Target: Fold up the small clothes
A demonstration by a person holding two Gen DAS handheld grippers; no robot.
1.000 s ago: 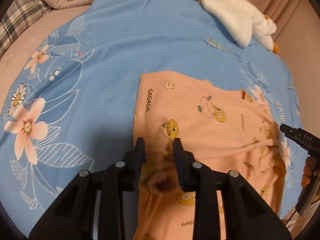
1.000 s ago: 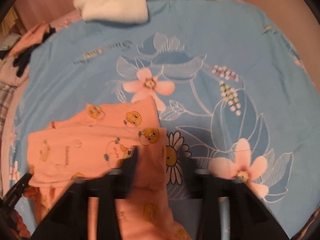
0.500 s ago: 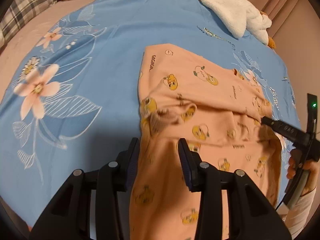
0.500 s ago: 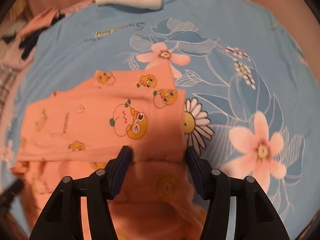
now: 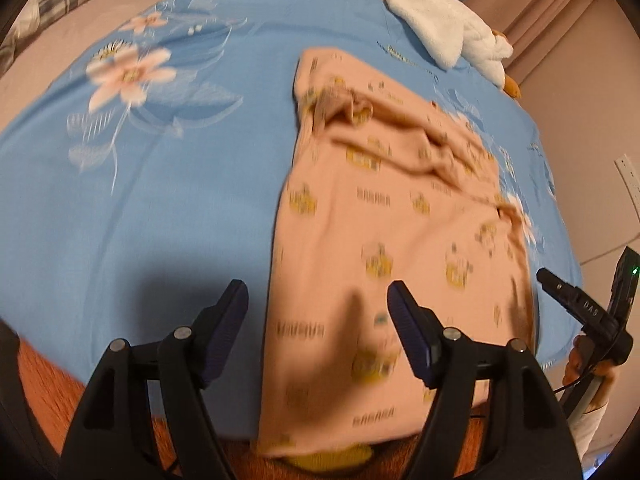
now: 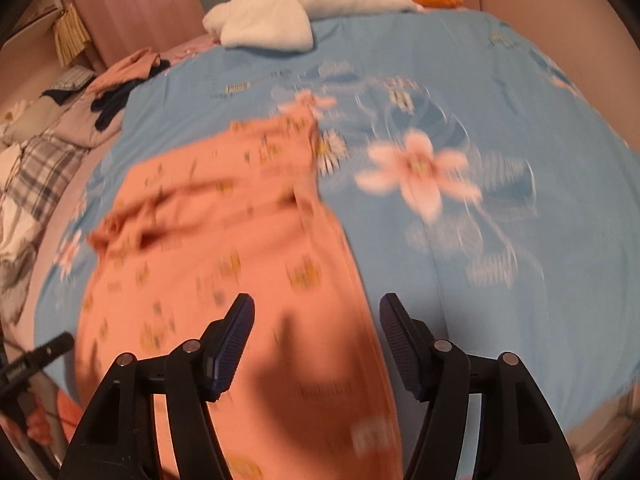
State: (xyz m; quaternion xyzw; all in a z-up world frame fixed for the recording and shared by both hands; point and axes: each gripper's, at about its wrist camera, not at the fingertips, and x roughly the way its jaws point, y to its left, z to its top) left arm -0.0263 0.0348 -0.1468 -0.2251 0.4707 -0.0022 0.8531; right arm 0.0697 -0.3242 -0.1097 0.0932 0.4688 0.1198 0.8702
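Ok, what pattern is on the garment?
Peach garment with small yellow cartoon prints; clearest in left wrist view.

Bed: we see a blue floral sheet covering it.
On it: our peach printed garment, white fleece blanket at the far edge.

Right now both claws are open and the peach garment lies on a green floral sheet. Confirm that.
Not quite: the sheet is blue with pink flowers, not green, as the right wrist view shows. The rest holds: the left claw and right claw are open, and the peach garment lies on the sheet.
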